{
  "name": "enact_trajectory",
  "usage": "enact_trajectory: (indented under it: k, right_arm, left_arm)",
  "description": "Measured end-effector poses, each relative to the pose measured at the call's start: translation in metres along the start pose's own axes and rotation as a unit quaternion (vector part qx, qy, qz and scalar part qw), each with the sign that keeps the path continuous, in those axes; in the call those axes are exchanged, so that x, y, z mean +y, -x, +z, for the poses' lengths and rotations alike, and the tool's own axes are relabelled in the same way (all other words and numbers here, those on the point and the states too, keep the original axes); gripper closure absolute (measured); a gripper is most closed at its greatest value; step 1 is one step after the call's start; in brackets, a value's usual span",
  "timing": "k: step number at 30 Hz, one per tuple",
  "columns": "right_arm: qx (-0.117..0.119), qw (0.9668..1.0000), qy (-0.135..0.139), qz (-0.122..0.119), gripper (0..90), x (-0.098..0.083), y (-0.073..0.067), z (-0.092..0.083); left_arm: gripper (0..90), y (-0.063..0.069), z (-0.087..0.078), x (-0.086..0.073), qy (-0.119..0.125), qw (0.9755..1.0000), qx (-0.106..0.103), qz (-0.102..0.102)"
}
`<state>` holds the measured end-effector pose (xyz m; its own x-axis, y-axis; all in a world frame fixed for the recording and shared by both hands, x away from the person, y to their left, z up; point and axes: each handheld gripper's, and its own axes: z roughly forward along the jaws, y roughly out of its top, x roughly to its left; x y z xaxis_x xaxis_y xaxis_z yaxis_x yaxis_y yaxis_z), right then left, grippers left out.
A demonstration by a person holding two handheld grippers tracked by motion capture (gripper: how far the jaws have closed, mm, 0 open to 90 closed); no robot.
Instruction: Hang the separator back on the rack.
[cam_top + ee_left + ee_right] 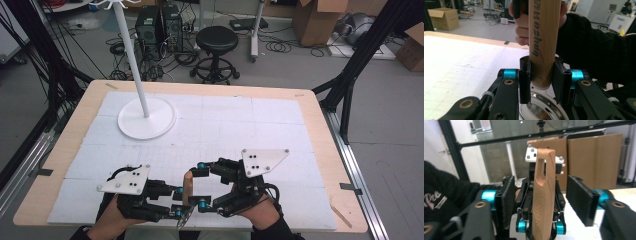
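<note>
Grey floor (390, 145) beyond the table holds a black stool (216, 52), cardboard boxes (316, 20) and tangled cables (182, 57).

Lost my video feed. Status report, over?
Left gripper shut on wooden handle of a metal utensil. Right gripper open around the handle. Nothing obstructing.

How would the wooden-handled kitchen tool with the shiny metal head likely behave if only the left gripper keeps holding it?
The wooden-handled kitchen tool looks rigid, so it probably won't flop. Its smooth, rounded handle may slip or twist between the left gripper pads, which clamp it low, near the metal head. With the handle rising well above that grip, it could tilt. The right gripper straddles it, jaws open.
</note>
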<state>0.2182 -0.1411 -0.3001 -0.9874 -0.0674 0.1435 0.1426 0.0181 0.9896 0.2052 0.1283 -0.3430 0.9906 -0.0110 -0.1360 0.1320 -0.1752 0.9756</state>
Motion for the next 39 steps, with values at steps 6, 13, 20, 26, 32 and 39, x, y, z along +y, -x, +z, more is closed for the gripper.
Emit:
enact_trajectory:
  k: [6, 13, 20, 26, 32, 39]
  right_arm:
    - [0.044, 0.9990, -0.004, 0.000, 53.2, -0.001, 0.001, 0.004]
    - [0.072, 0.9973, -0.015, -0.009, 63.3, -0.002, 0.000, 0.008]
    - [0.078, 0.9967, -0.017, -0.015, 71.5, -0.001, -0.003, 0.008]
    - [0.011, 0.9998, -0.007, -0.017, 71.9, 0.001, -0.005, 0.006]
    - [-0.118, 0.9927, 0.001, 0.023, 71.9, 0.000, -0.001, 0.004]
    - [-0.201, 0.9786, 0.020, 0.040, 71.9, -0.005, 0.000, 0.001]
  left_arm:
    - [70.3, 0.001, 0.001, 0.000, -0.006, 0.9997, -0.021, 0.009]
    - [70.3, 0.003, 0.003, 0.000, -0.008, 0.9986, -0.048, 0.019]
    - [70.3, 0.004, 0.004, -0.001, -0.006, 0.9978, -0.062, 0.023]
    - [54.0, -0.002, 0.001, -0.002, 0.023, 0.9995, -0.010, -0.021]
    - [41.5, -0.005, -0.005, -0.004, 0.031, 0.9959, 0.084, -0.012]
    - [41.1, -0.011, -0.001, 0.000, 0.035, 0.9879, 0.150, -0.018]
